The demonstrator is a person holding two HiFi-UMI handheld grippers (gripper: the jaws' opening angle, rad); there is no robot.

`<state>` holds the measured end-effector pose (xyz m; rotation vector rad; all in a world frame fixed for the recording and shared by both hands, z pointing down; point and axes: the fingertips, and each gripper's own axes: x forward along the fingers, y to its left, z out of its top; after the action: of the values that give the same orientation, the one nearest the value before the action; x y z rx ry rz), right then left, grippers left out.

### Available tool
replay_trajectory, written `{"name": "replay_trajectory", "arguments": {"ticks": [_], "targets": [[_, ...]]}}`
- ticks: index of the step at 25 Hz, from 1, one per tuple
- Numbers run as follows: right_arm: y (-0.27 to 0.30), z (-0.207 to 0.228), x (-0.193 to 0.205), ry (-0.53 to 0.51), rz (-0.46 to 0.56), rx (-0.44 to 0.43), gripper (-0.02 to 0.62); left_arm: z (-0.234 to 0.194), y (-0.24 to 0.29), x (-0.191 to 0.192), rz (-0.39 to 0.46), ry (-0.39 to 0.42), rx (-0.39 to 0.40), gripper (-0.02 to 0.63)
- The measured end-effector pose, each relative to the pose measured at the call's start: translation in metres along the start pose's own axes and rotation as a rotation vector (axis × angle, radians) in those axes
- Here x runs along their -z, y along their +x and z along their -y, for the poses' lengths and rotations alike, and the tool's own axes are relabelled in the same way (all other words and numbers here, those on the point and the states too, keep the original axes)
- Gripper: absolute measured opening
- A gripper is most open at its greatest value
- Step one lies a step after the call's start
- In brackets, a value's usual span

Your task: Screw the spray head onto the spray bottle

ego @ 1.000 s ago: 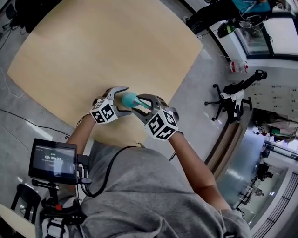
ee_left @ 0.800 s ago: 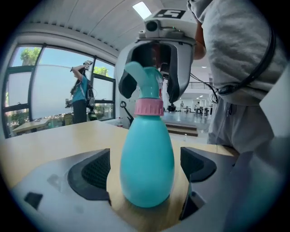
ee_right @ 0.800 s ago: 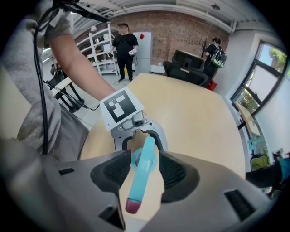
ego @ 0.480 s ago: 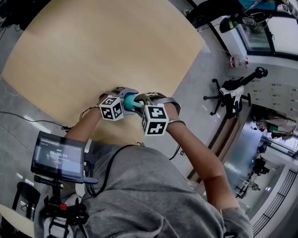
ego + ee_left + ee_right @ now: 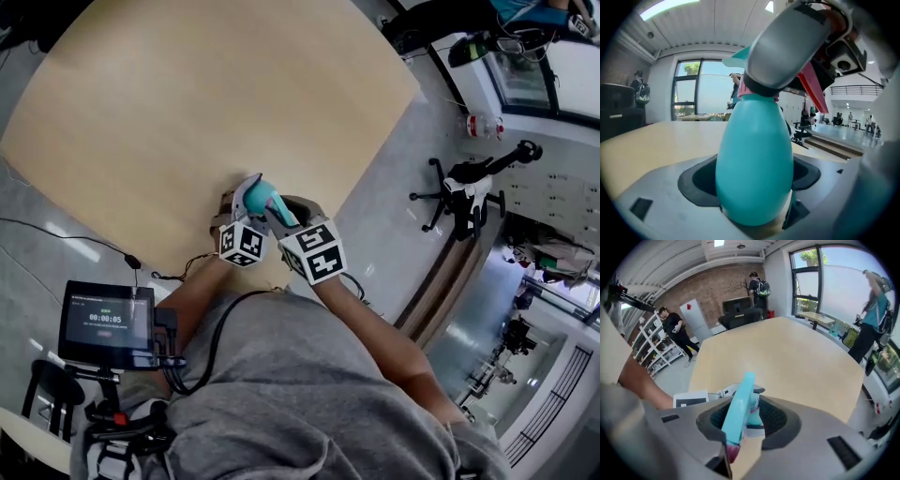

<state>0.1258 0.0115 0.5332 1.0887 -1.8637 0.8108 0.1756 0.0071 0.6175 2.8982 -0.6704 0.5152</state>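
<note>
The bottle (image 5: 754, 168), turquoise and shaped like an egg, stands between the jaws of the left claw (image 5: 251, 195), close to the person at the near edge of the table (image 5: 216, 94). Whether it rests on the table I cannot tell. These jaws have just been closing, and their pads now lie against both sides of the bottle's belly. They are quite wide apart, because the bottle is thick.

The right claw (image 5: 280, 218) comes from the right and from above. Its jaws have also just been closing, and they are narrow, clamped on a flat turquoise part of the spray head (image 5: 738, 411). In the left gripper view the spray head sits on the neck of the bottle, with a pink collar (image 5: 759, 95) at the joint. How far the thread is engaged cannot be seen.

I judge that the step in hand is turning the head on the neck. To do it well, the left claw should hold the bottle firmly so that it does not rotate, because the smooth round body can slip in the pads. The right claw should hold the head in one line with the neck, because a tilted head may catch the thread crosswise. Short rolls of the wrist with only light pressure downward seem best. The grip on the thin flat part is not very sure, so strong force could let it slide out.
</note>
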Motion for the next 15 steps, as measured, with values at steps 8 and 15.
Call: {"name": "replay_trajectory", "arguments": {"ticks": [8,15], "targets": [[-0.047,-0.032,-0.03,-0.202,0.013,-0.256,0.244,0.003,0.001,-0.002,0.035,-0.015,0.088,0.402],[-0.084,-0.016,-0.028,-1.51,-0.28,-0.463,0.244,0.017,0.005,-0.003,0.016,0.085,0.426,0.402]]}}
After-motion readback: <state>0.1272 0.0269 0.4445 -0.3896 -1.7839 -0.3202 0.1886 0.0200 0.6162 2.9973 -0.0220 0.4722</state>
